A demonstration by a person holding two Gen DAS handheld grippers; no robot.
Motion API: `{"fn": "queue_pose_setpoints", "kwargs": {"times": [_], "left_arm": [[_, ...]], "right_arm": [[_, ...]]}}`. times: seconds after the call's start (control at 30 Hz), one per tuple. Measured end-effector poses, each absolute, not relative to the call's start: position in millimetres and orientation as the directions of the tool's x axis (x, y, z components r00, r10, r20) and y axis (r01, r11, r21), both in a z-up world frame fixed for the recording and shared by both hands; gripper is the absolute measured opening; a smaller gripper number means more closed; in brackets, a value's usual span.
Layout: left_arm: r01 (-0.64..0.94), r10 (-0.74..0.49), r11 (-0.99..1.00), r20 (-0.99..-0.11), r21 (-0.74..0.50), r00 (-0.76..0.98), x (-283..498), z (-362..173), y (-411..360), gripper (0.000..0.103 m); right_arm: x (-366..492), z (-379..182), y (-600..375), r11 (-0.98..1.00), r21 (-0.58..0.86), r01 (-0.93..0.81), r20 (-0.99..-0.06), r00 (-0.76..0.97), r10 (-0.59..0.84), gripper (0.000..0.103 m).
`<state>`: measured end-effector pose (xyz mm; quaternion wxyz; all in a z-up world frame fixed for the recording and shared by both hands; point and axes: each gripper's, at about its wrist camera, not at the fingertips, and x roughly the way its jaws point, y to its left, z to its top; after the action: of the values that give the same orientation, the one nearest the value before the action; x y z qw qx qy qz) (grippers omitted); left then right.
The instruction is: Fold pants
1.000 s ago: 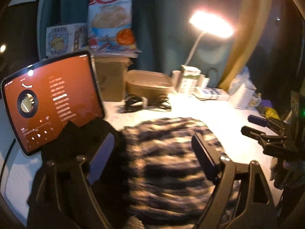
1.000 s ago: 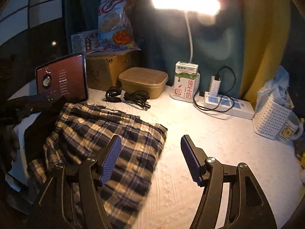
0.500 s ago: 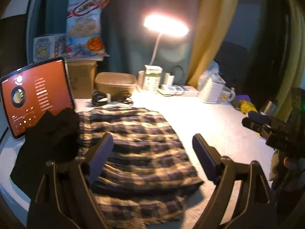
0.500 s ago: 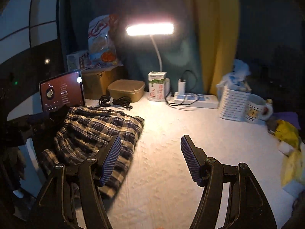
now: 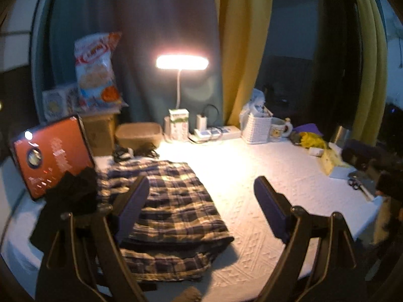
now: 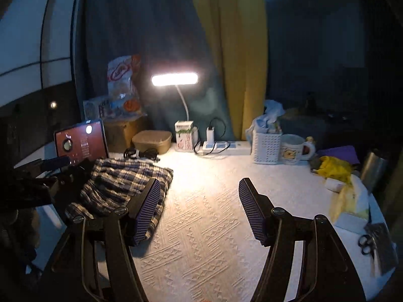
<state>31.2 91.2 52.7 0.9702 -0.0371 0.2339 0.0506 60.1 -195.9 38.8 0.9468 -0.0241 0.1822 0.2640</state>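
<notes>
Lying folded on the white tablecloth [image 6: 201,226] – plaid pants [image 5: 171,201], left side, just in front of my lit tablet [image 5: 50,156]. Left gripper [image 5: 201,209] wide, empty; right gripper [image 6: 199,209] wide, empty – both above the cloth.

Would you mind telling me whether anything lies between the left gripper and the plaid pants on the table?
Nothing visible blocks it. The left gripper is open and empty, with the plaid pants lying directly ahead and below its left finger. A black cloth sits beside the pants at their left edge, not in the path.
</notes>
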Motion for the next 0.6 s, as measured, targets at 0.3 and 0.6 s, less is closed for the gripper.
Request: {"fn": "queue_pose_setpoints", "kwargs": {"times": [0.3, 0.6], "left_arm": [[-0.109, 0.089, 0.993, -0.31, -0.048, 0.947, -9, 76, 86, 0.086], [-0.183, 0.165, 0.983, -0.308, -0.028, 0.937, -9, 66, 93, 0.086]], "right_arm": [[23, 59, -209, 0.883, -0.002, -0.47, -0.274, 0.849, 0.452, 0.068], [25, 48, -208, 0.899, -0.009, -0.437, -0.299, 0.859, 0.415, 0.068]]}}
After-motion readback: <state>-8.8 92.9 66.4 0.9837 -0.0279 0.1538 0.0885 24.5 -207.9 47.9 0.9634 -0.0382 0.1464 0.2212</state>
